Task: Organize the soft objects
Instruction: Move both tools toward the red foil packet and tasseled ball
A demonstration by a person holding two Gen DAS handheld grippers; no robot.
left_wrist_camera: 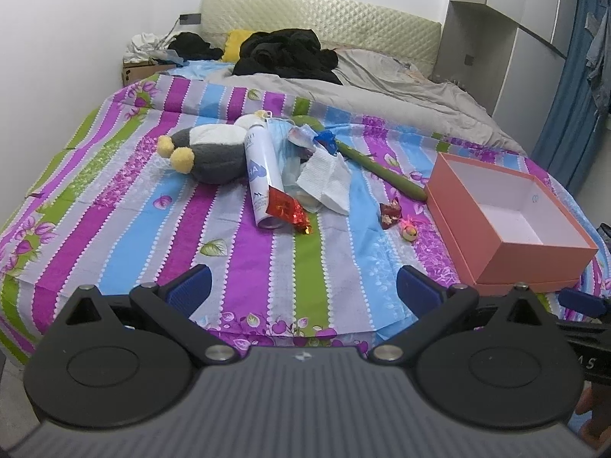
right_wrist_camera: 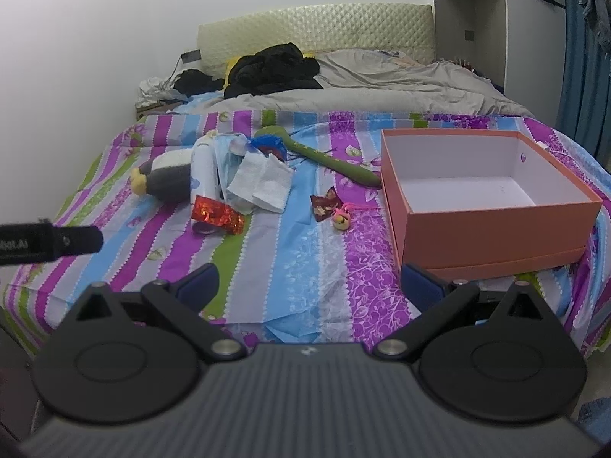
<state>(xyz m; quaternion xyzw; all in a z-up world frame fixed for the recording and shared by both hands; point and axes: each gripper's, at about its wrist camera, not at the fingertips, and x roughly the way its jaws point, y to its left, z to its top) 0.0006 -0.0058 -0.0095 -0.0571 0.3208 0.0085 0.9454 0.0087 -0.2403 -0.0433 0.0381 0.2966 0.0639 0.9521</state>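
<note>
1. Left wrist view: the left gripper (left_wrist_camera: 303, 286) hangs over the near edge of the bed, its two blue-padded fingers (left_wrist_camera: 191, 286) spread wide with nothing between them.
2. On the striped sheet (left_wrist_camera: 263, 252) a grey and white plush toy (left_wrist_camera: 214, 154) lies on its side, yellow feet toward the left. A white spray can (left_wrist_camera: 261, 175) lies just beside it, touching it, with a red foil wrapper (left_wrist_camera: 286, 210) across the can's near end.
3. Right of the can sits a heap of white tissue (left_wrist_camera: 328, 181) and a blue face mask (left_wrist_camera: 290, 141). A long green soft toy (left_wrist_camera: 382, 168) runs from behind the heap toward an open pink box (left_wrist_camera: 534, 259), which is empty.
4. A dark red wrapper (left_wrist_camera: 390, 212) and a small pink and yellow trinket (left_wrist_camera: 409, 229) lie between the heap and the box.
5. Right wrist view: the right gripper (right_wrist_camera: 307, 286) is also wide open and holds nothing, with the right finger close to the front wall of the box (right_wrist_camera: 496, 229).
6. The plush toy (right_wrist_camera: 168, 177), can (right_wrist_camera: 202, 170), tissue (right_wrist_camera: 263, 183) and green toy (right_wrist_camera: 328, 158) lie left of the box, well apart from both grippers. Black clothes (right_wrist_camera: 275, 68) are piled near the headboard.
</note>
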